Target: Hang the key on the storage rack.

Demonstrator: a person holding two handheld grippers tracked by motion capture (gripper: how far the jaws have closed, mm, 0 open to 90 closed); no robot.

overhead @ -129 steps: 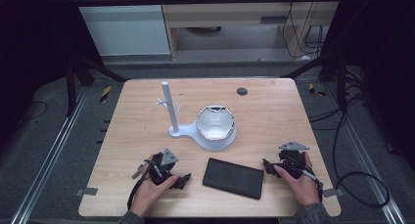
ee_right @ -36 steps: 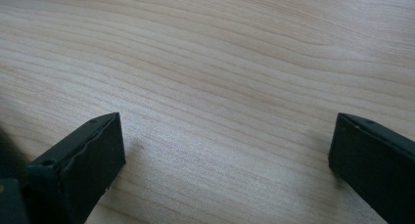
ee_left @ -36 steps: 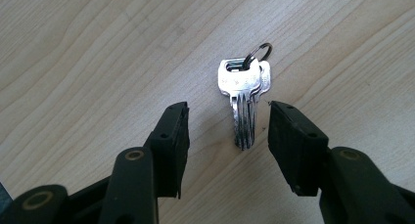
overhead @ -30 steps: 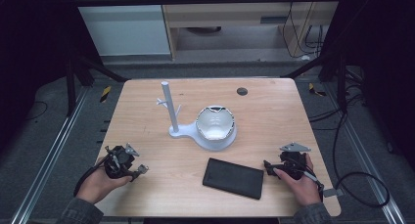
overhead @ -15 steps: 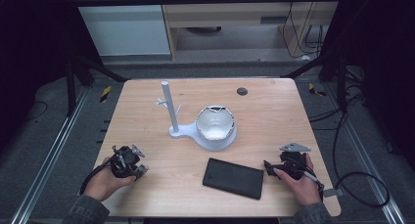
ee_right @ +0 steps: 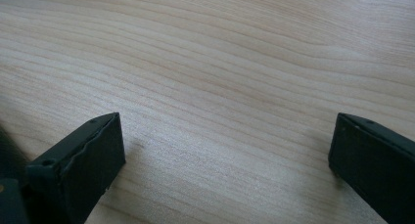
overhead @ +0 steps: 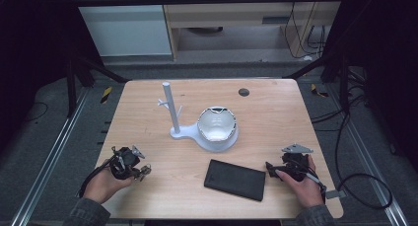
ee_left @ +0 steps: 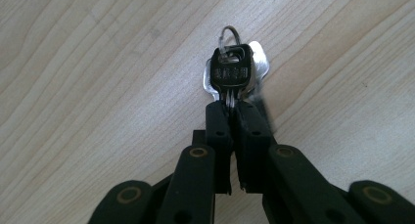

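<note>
My left gripper [overhead: 140,170] has slid slightly right along the table's near-left edge since half a second ago, jaws clamped on a bunch of keys [ee_left: 234,75], flat silver metal on a wire ring, black-headed. My right gripper [overhead: 272,169] hasn't moved, jaws wide apart over grained wooden table [ee_right: 235,72], beside the matte black tablet [overhead: 235,179].

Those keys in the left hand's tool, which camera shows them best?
The left gripper view: the keys are close up, clamped between the fingers of the left gripper, ring and stamped head visible. The high view shows a small metallic glint by that hand. The right gripper view looks onto the wooden table.
</note>
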